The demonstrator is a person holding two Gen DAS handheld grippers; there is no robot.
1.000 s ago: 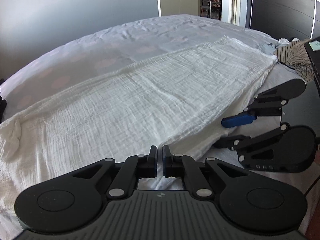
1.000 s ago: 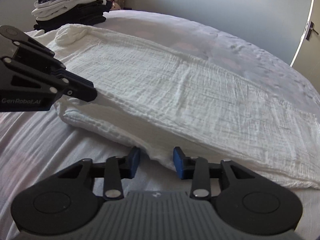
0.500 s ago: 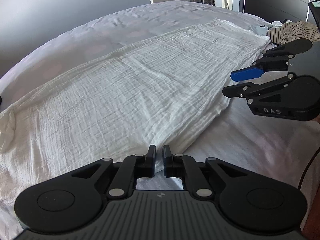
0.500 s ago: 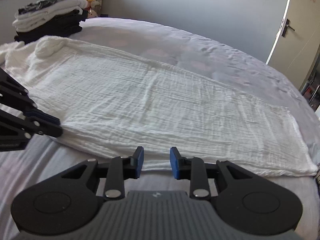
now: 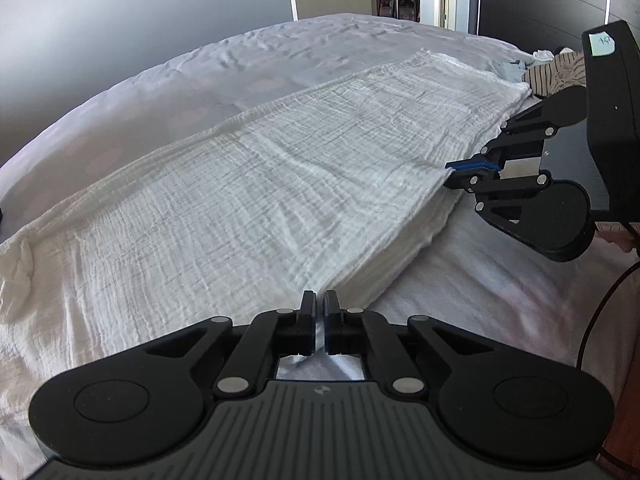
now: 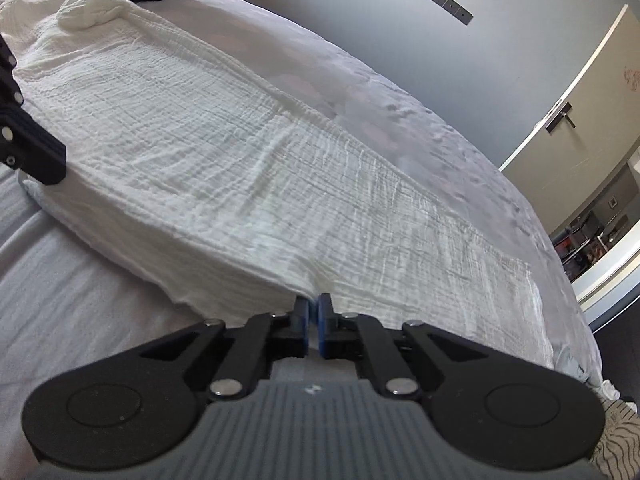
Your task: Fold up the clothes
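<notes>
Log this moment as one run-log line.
left gripper: shut on white muslin cloth | right gripper: shut on cloth | near edge lifted off bed

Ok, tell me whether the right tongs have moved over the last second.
Yes. The right tongs closed in on the near edge of the white cloth and shut on it; a second ago they hung open just short of it.

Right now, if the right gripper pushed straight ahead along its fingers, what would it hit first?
The white muslin cloth: the right gripper is already shut on its near edge, so it would probably just shove the fabric across the bed.
</notes>
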